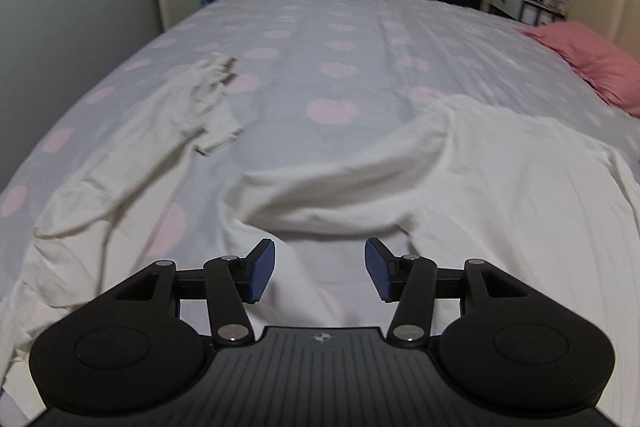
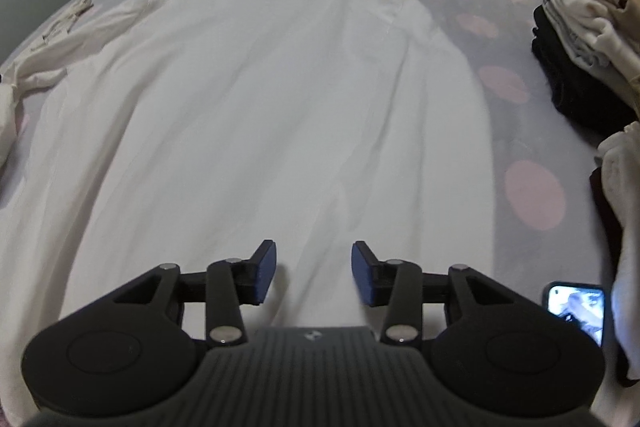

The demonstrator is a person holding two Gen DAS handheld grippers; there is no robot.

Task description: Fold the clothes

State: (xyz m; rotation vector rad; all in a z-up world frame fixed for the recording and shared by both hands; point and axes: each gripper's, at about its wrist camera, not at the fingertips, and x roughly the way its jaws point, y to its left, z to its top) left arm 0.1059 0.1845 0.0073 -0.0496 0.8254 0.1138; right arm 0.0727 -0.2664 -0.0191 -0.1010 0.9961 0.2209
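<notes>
In the left wrist view, the left gripper (image 1: 320, 269) is hovering low over the near edge of a white long-sleeved shirt (image 1: 500, 179) that is lying on the bed's spotted duvet cover (image 1: 332, 39). Its jaws are standing wide apart, holding nothing. One sleeve (image 1: 188, 115) is trailing off to the left, rumpled, its cuff lying on the cover. A pink pillow (image 1: 600, 63) is resting at the far right.

In the right wrist view, the right gripper (image 2: 313, 273) is likewise gaping wide and empty above the shirt's spread body (image 2: 260, 107). A stack of folded clothes (image 2: 580, 39) is sitting to the right, and a phone (image 2: 576, 311) with a lit screen is lying just beside the gripper.

The step looks like the start of folding: the shirt is laid out but unfolded. The next move probably calls for pinching the hem or sleeve. No readable writing is showing.
</notes>
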